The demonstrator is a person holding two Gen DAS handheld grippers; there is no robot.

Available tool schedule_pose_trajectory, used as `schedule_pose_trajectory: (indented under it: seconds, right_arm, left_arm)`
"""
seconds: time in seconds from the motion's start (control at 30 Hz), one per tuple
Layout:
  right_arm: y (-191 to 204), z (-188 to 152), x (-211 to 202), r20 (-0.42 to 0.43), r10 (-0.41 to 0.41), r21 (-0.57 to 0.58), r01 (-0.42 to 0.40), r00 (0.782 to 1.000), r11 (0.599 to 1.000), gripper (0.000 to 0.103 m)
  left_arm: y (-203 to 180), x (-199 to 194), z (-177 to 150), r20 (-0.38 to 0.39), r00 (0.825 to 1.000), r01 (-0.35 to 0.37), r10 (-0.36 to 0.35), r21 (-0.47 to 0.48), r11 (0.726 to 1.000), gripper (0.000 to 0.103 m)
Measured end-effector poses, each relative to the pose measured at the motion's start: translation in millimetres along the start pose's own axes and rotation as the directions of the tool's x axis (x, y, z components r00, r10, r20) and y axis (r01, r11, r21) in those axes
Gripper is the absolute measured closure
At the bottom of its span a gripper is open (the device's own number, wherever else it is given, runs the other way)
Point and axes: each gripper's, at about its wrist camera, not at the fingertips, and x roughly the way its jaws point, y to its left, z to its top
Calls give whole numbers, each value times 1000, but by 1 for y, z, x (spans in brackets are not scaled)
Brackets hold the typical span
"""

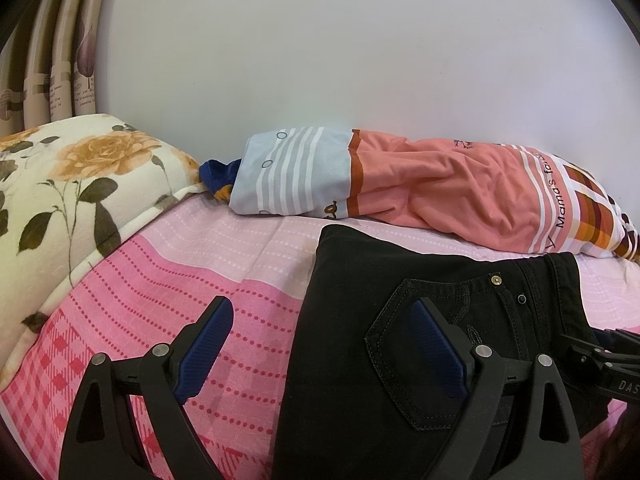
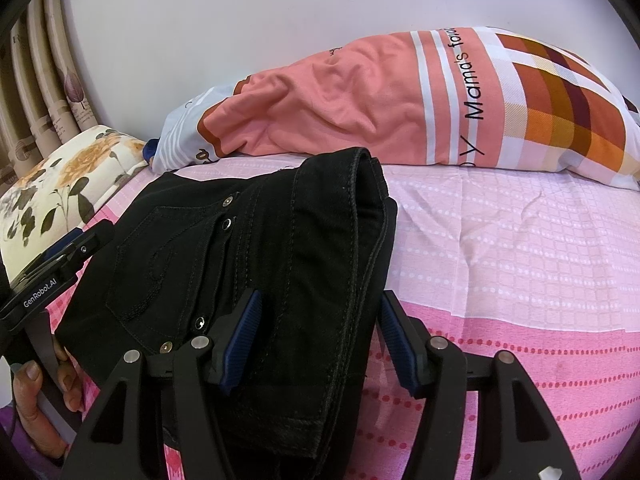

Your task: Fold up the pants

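Black pants lie folded on the pink bedsheet, back pocket and rivets facing up. My left gripper is open wide and straddles their left edge. One finger hangs over the sheet, the other over the pocket, and neither pad presses the cloth. In the right wrist view the pants have a thick raised fold along their right edge. My right gripper stands half open around that fold, with pink sheet showing between the cloth and the right pad. The left gripper also appears here, held by a hand.
A peach and plaid pillow lies along the white wall behind the pants. A floral quilt is bunched at the left, with curtains above it. Bare sheet stretches to the right of the pants.
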Motion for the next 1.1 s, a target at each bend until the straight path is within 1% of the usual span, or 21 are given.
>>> schedule_pose_trajectory:
  seconds: [1.1]
  right_arm:
    - [0,2,1,-2,-2,-6,2,1000,1000,44]
  left_arm:
    - [-1,0,1,2,1000,-3,3,4,1000,12]
